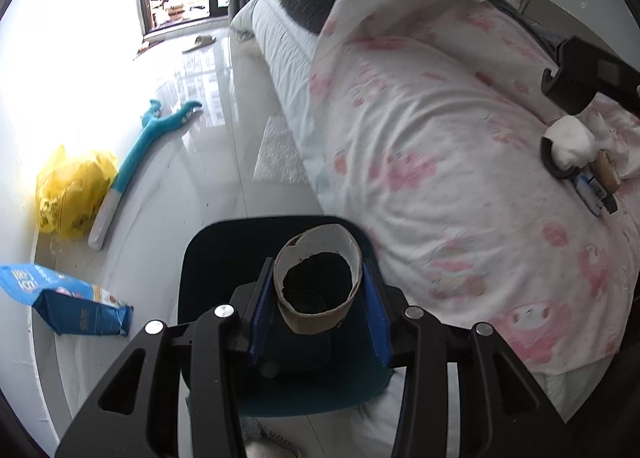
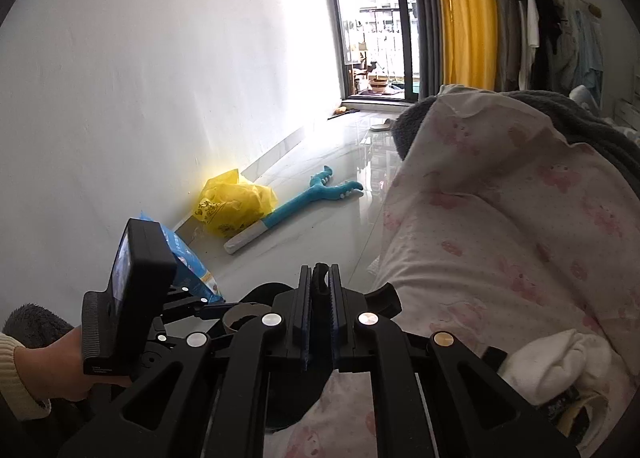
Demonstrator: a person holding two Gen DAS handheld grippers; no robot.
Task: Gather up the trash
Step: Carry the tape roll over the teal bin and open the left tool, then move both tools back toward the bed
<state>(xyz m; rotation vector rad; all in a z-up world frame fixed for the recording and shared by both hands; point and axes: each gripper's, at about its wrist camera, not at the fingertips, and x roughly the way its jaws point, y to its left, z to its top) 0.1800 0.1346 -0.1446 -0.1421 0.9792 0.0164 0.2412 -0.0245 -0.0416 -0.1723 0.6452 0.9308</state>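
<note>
The left gripper (image 1: 318, 290) is squeezing a brown cardboard tube (image 1: 318, 284) between its two blue pads (image 1: 376, 310); the tube is standing with its open end facing up, and its top rim is torn and white inside; right under the tube a dark teal bin (image 1: 208, 258) is sitting on the shiny white floor (image 1: 192, 161), beside the bed. In the right wrist view the left gripper (image 2: 240, 318) is showing low on the left, with the tube (image 2: 240, 318) in it, and a hand (image 2: 60, 362) in a cream sleeve is holding its handle.

The right gripper (image 2: 321, 298) is pinched almost shut, and a thin black thing (image 2: 320, 278) is sticking up between its pads (image 2: 306, 298); what it is cannot be told. This gripper is hanging over the edge of the pink and white blanket (image 1: 440, 137) on the bed.

On the blanket a white crumpled tissue (image 1: 570, 141) is lying, touching a black ring-shaped thing (image 1: 554, 165), with a small blue and white packet (image 1: 590, 187) just beside them.

Against the wall a yellow plastic bag (image 1: 70, 189) is sitting on the floor; a blue plush toy (image 1: 152, 137) is lying next to it; a blue snack bag (image 1: 64, 302) is lying nearer to the bin. Far off, a yellow curtain (image 2: 464, 13) is hanging by the glass door (image 2: 372, 17).
</note>
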